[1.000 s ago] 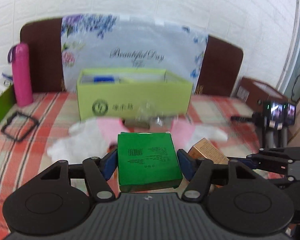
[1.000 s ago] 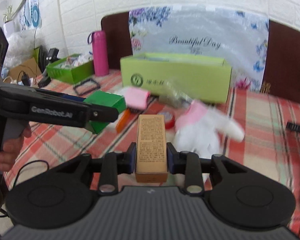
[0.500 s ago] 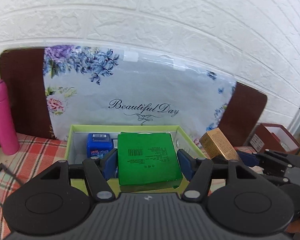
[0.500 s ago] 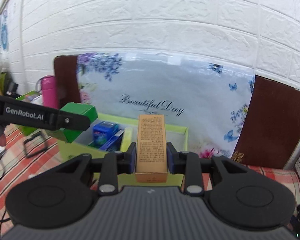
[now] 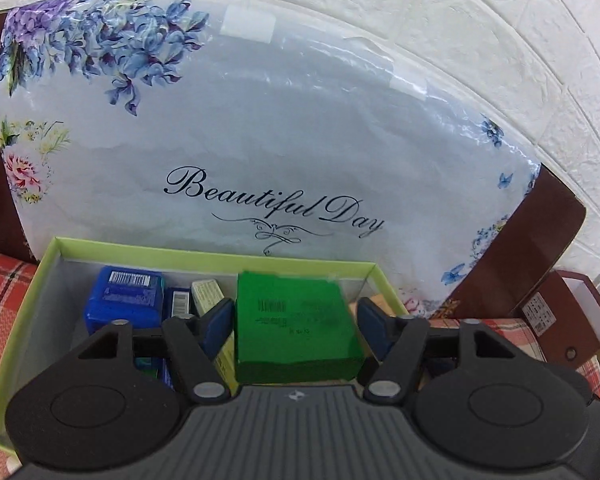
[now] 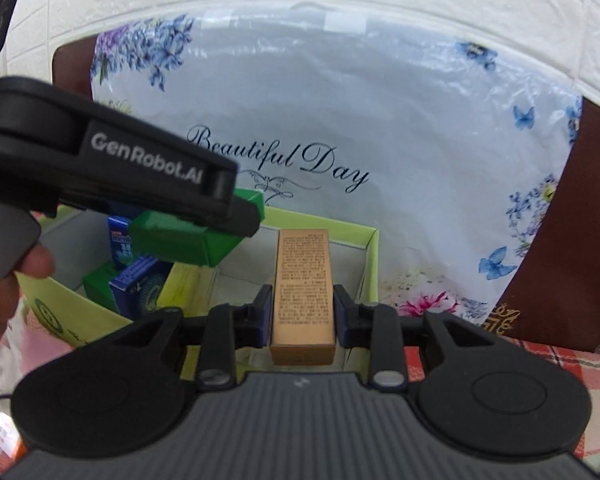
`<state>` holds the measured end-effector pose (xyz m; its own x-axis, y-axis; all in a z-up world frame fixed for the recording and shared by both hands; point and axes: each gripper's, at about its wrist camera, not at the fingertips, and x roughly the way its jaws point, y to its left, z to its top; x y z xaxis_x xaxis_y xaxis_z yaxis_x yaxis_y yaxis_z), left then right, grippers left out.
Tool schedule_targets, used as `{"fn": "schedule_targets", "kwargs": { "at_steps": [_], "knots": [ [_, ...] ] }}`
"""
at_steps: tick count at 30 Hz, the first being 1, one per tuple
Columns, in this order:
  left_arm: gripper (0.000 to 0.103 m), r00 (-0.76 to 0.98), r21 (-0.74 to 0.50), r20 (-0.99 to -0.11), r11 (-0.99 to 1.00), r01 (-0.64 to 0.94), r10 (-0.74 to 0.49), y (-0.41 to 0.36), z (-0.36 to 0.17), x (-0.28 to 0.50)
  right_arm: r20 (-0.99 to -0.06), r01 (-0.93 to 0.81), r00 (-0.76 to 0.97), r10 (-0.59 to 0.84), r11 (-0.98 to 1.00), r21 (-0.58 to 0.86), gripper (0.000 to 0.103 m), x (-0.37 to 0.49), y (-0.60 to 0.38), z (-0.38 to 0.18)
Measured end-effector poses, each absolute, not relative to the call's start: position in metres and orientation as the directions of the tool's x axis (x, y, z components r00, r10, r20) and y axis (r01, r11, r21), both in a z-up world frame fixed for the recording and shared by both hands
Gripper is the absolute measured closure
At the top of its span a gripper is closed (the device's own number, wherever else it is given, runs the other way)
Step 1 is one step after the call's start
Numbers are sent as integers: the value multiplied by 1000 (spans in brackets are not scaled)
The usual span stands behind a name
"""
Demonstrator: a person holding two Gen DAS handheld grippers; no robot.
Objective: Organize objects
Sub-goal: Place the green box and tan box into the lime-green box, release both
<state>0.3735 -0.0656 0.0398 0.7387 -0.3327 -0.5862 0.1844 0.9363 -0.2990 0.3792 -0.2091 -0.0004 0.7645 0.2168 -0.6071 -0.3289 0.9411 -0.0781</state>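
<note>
- Left gripper: jaws opening, blue pads drawn clear of the green box between them; the box hangs over the lime tray.
- Ahead and left of it, blue packets lie in the tray.
- Right gripper: clamped on the tan carton, held above the tray's right end.
- Beyond both, a floral bag stands.

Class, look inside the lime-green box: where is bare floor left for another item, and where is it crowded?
Bare floor lies at the lime-green box's right end, beneath the tan carton. The left half is crowded with blue packets and a yellow box.
</note>
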Motion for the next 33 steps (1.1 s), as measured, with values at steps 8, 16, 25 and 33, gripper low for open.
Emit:
{"fn": "schedule_targets", "kwargs": {
  "at_steps": [8,16,25,33],
  "knots": [
    [14,768,-269,-566,948,171,-299,-51,50,356,-499,-332,832,243,938,-96,20,351,-216,15],
    [14,776,-172,-584,970,170,-239,-39,82,288,-374,-286,904,208,944,-166,4,276,-221,63],
    [14,821,-160,-498,960,228,-278,-16,88,172,-288,-245,934,211,966,-86,0,166,-231,83],
    [14,788,-218,-551,959,181,-274,1,31,102,-352,-211,913,206,977,24,0,84,-232,30]
  ]
}}
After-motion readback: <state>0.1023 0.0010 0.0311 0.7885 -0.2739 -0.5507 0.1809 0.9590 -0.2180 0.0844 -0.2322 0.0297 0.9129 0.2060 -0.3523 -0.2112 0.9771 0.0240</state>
